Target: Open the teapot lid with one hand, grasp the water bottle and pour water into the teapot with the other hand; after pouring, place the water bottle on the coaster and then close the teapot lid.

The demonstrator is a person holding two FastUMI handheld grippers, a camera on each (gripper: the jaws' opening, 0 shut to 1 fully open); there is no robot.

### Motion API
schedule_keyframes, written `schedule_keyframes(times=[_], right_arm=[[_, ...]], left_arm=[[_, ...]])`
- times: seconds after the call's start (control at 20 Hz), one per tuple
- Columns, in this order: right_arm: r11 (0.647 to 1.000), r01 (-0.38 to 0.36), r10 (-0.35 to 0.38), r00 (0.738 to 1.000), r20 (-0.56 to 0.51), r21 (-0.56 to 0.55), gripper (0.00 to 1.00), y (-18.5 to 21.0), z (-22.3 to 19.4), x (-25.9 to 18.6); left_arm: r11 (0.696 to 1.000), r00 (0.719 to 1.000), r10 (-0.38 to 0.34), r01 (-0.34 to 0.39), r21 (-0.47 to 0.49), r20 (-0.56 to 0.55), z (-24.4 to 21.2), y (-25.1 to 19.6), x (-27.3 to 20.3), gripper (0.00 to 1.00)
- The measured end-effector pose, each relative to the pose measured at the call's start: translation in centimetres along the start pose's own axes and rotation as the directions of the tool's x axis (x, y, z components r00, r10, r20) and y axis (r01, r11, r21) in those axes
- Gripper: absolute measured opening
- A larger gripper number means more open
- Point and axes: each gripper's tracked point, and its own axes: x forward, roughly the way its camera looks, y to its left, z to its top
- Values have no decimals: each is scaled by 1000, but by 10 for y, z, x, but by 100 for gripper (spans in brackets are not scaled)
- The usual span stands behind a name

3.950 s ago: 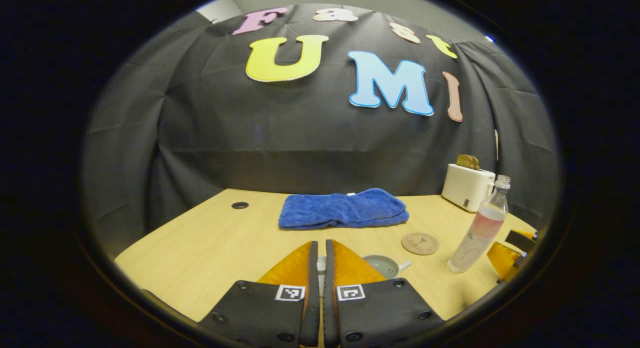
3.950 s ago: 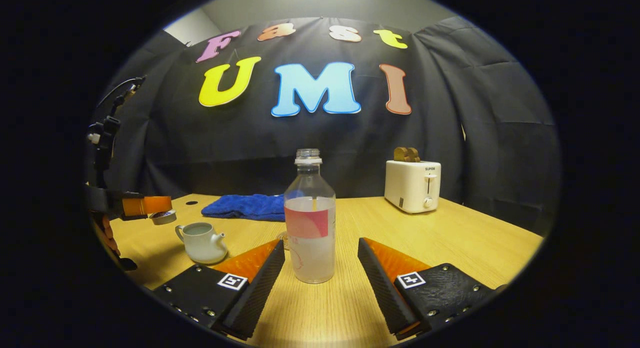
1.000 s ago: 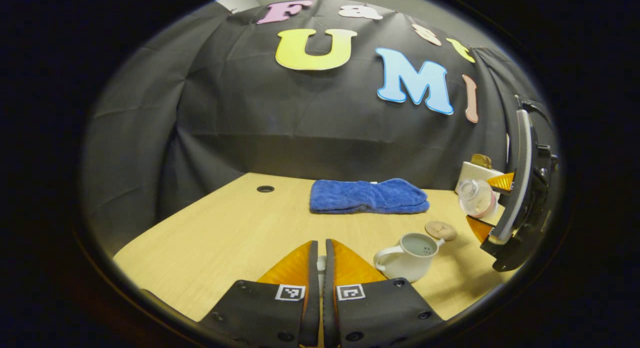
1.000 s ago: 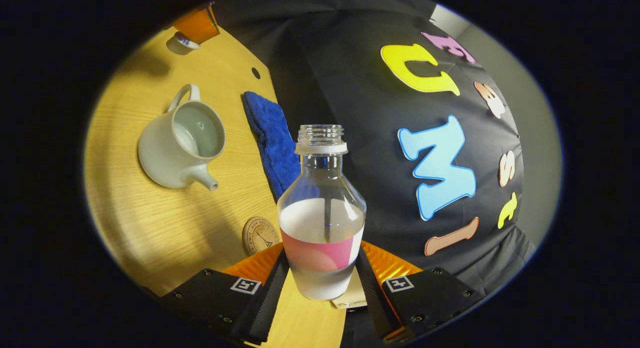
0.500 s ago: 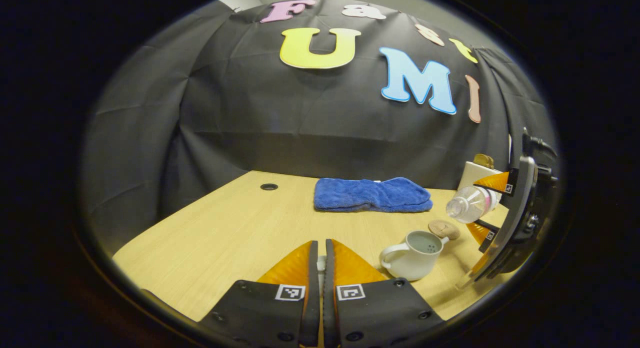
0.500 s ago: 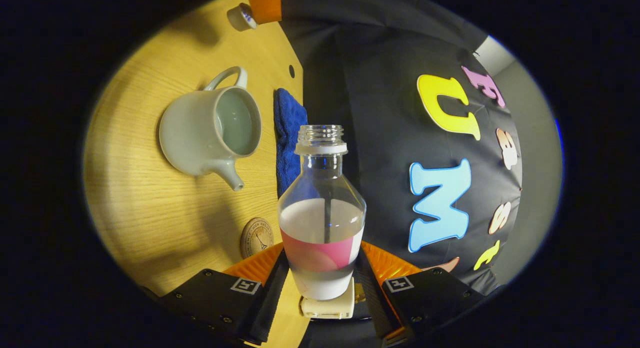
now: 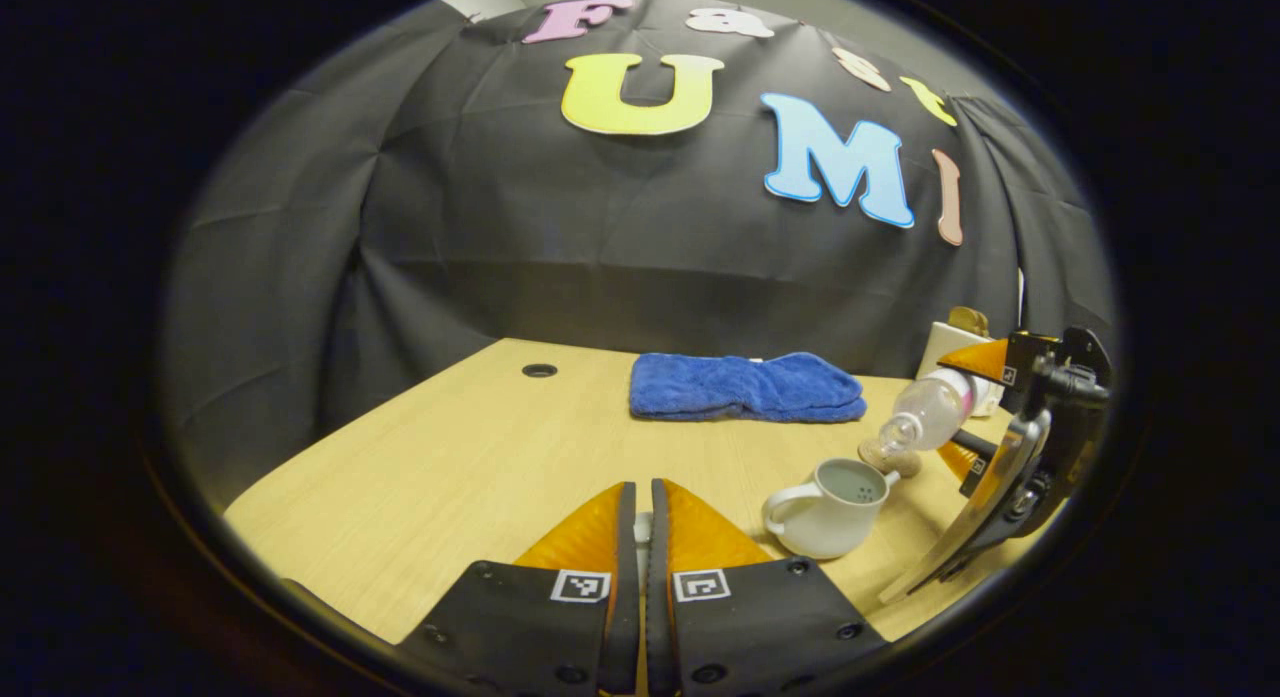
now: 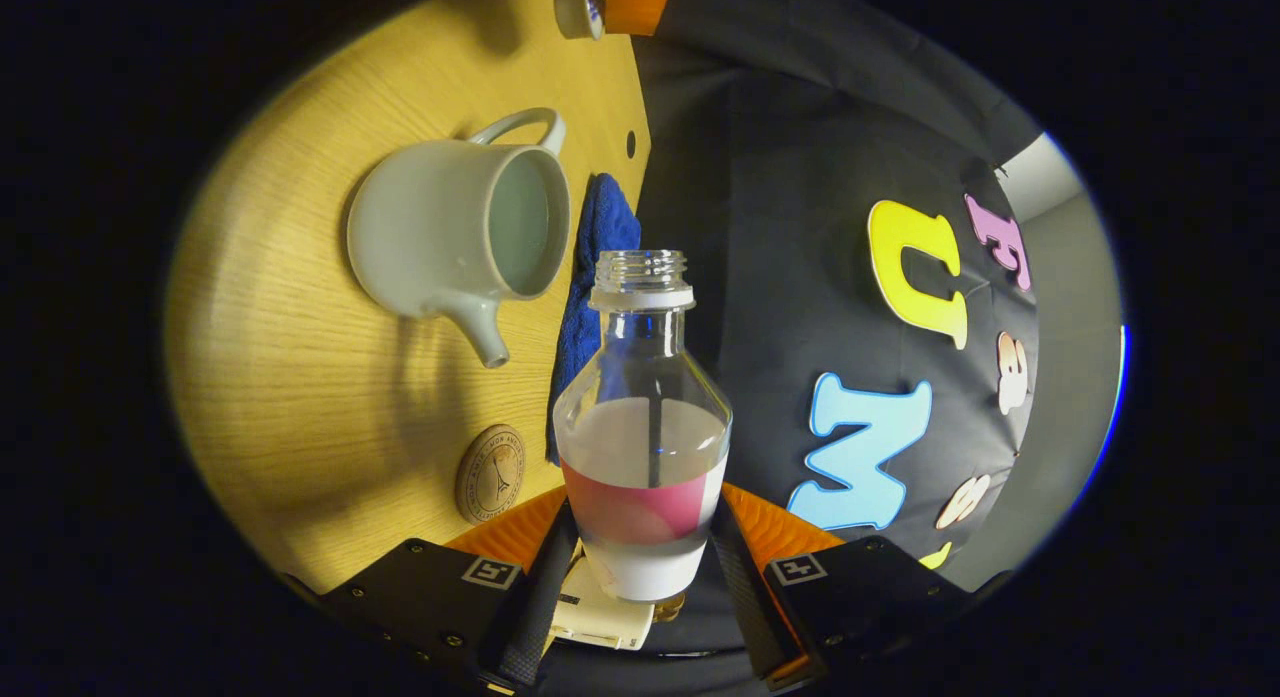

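The white teapot [image 7: 825, 497] stands open on the table, its lid off. Between the fingers of my left gripper [image 7: 640, 487], shut at the near edge, a bit of the white lid [image 7: 643, 529] shows; in the right gripper view the lid [image 8: 578, 9] hangs above the table beyond the teapot [image 8: 450, 227]. My right gripper [image 8: 643, 507] is shut on the uncapped water bottle [image 8: 643, 427]. From the left gripper view the bottle [image 7: 925, 417] is tilted, mouth down, just above and right of the teapot's opening. The round coaster [image 8: 490, 474] lies beside the spout.
A folded blue towel [image 7: 745, 387] lies at the back of the table. A white toaster [image 7: 950, 342] stands at the back right, behind the right gripper [image 7: 1000, 427]. The table has a small round hole [image 7: 539, 370] at the back left.
The right gripper has tipped the bottle further over and lowered its mouth toward the teapot's opening. The left gripper has barely moved, still holding the lid.
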Motion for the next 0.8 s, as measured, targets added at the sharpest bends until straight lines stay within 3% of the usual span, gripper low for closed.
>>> schedule_keyframes(times=[0.8], right_arm=[[966,109,-102,994,43,-235,75,-21,9,5]], left_arm=[[1000,1000,0,0,-13,-19,-9,5,2,10]])
